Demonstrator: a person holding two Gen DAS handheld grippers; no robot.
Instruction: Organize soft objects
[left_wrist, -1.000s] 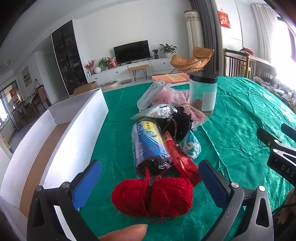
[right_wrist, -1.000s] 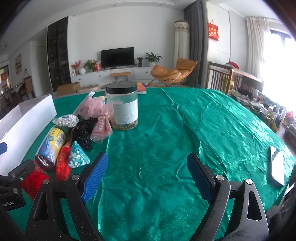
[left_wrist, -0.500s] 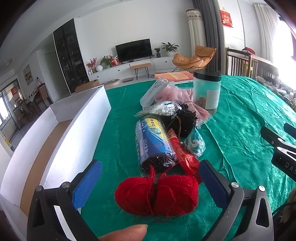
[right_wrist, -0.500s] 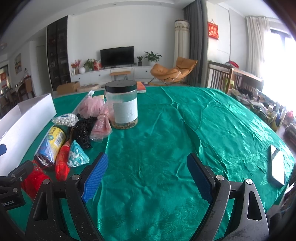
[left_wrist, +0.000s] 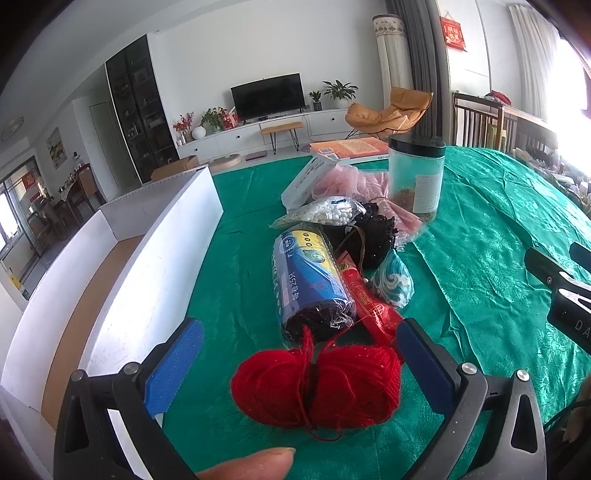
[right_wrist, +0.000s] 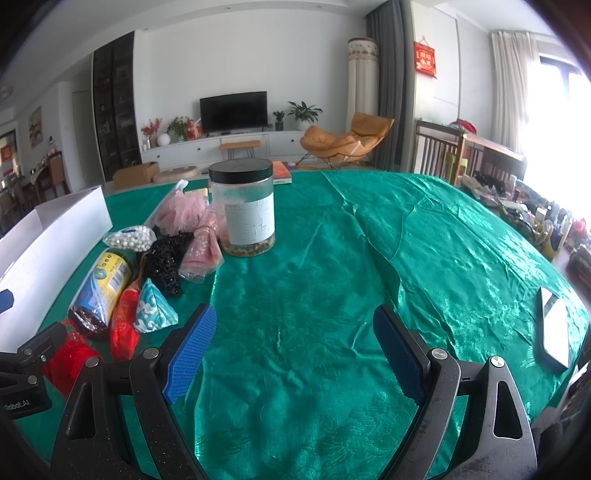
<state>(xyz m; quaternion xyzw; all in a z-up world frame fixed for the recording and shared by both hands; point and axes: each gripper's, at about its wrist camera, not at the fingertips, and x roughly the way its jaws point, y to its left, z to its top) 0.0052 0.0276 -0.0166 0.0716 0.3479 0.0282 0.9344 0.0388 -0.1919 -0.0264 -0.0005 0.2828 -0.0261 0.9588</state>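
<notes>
Since a second ago our left gripper (left_wrist: 295, 363) has crept forward, so the red yarn ball (left_wrist: 317, 387) now sits between its wide-spread blue pads (left_wrist: 173, 367), with neither pad touching it. In the left wrist view the yarn's long axis runs crosswise, pad to pad, pinched at the middle by a loose strand. Beyond it the blue-and-yellow roll (left_wrist: 308, 280) points away from us along the green tablecloth (left_wrist: 480, 229), with a red packet (left_wrist: 373, 308) and a teal pouch (left_wrist: 393, 280) just beside it. The white box (left_wrist: 155, 258) stands open on the left, near the row; a fingertip (left_wrist: 251, 463) is cut off at the bottom edge. In the right wrist view our right gripper (right_wrist: 295, 350) hangs equally wide open, gripping nothing, over bare cloth. The jar (right_wrist: 243, 210) stands upright behind pink mesh (right_wrist: 181, 210), a bead bag (right_wrist: 129, 238) and a black bundle (right_wrist: 166, 264). The yarn is half hidden there behind the left tool. A phone (right_wrist: 554, 328) lies near the right table edge, well apart.
</notes>
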